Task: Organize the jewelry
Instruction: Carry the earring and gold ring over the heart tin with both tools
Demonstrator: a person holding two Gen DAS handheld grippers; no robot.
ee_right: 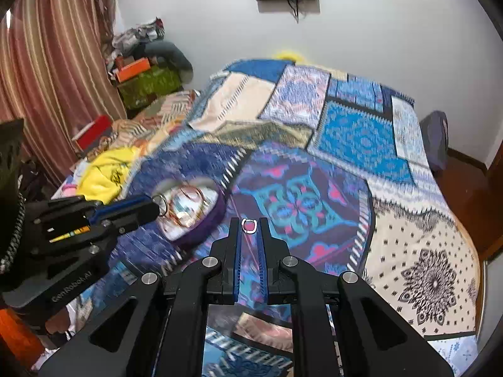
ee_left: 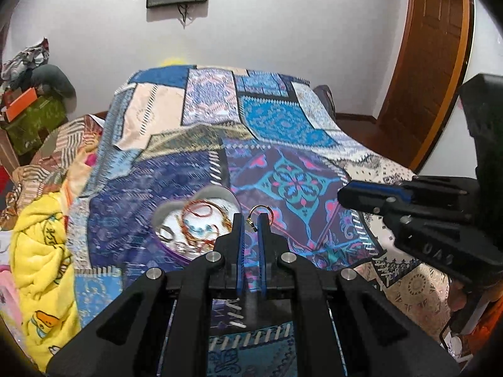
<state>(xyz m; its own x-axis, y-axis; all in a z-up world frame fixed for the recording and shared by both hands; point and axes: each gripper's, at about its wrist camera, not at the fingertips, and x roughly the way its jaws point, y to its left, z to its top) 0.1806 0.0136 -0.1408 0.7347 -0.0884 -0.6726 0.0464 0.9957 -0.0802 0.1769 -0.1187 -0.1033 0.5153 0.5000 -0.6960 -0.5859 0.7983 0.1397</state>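
Gripping a hoop earring (ee_left: 260,212) between its pads, the left gripper (ee_left: 251,220) hangs just right of the jewelry dish (ee_left: 195,216) — the nearer hand — while the right gripper (ee_right: 250,224) pinches a small ring (ee_right: 249,226).

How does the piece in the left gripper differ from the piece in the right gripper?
The left gripper pinches a gold hoop earring, an open ring rising above the tips; the right gripper pinches a small ring with a pink centre and pale rim, sitting between the tips. Both are held up above the patterned bedspread.
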